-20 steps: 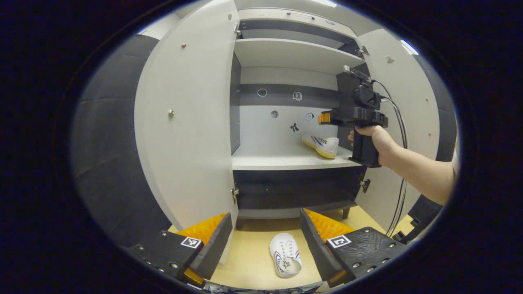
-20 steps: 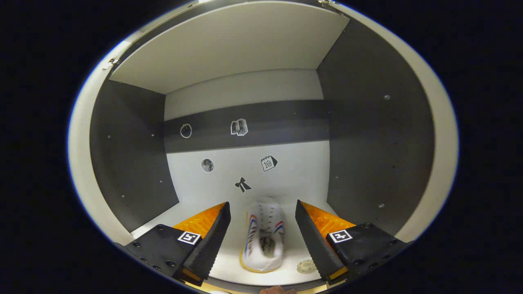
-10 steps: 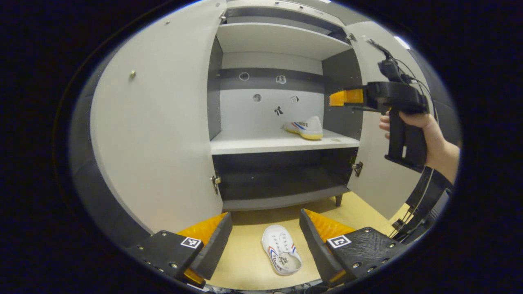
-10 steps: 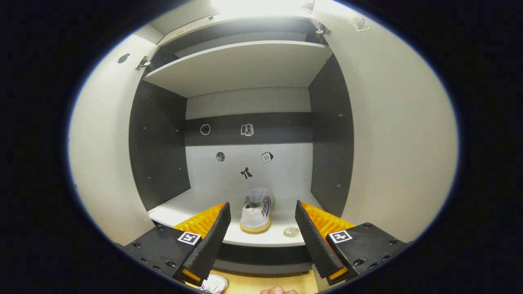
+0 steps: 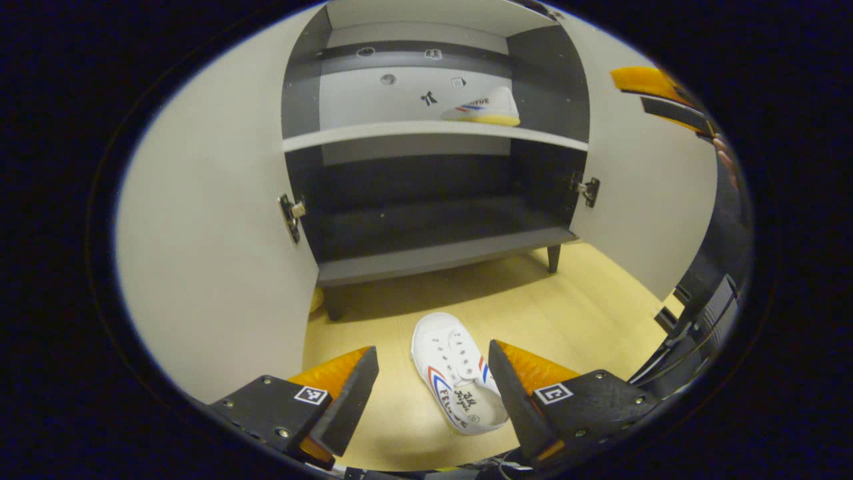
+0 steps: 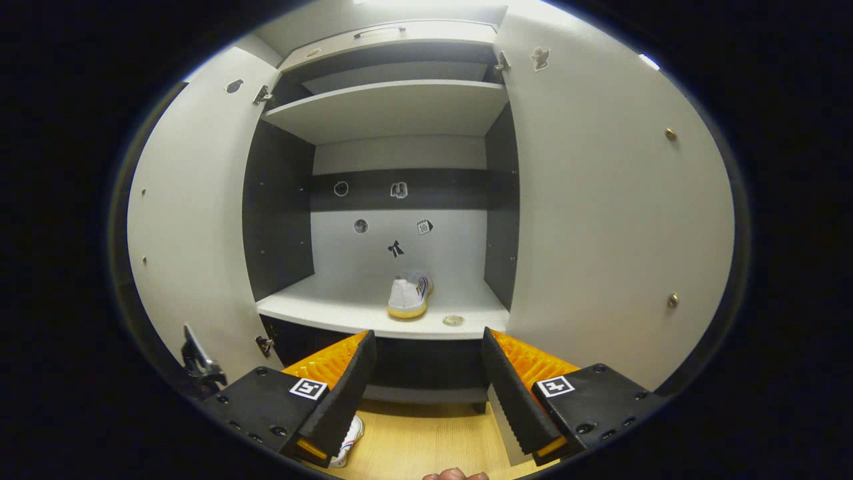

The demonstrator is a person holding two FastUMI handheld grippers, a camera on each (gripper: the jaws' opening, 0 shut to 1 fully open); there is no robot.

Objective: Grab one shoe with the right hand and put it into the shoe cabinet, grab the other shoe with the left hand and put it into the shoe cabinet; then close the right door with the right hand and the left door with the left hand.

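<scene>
A white shoe with red and blue stripes lies on the wooden floor in front of the shoe cabinet. My left gripper hovers open just above it, fingers to either side of its heel end. A second white shoe rests on the middle shelf; in the right gripper view that shoe stands heel toward me. My right gripper is open and empty, held back from the shelf. Both doors stand wide open.
A small round disc lies on the shelf near the shoe. The other gripper's fingers and a hand show at the far right of the left gripper view. Dark equipment stands on the floor at the right.
My left gripper has dropped toward the floor shoe, which looms larger between its fingers. My right gripper has drawn back out of the cabinet, leaving its shoe on the shelf.
</scene>
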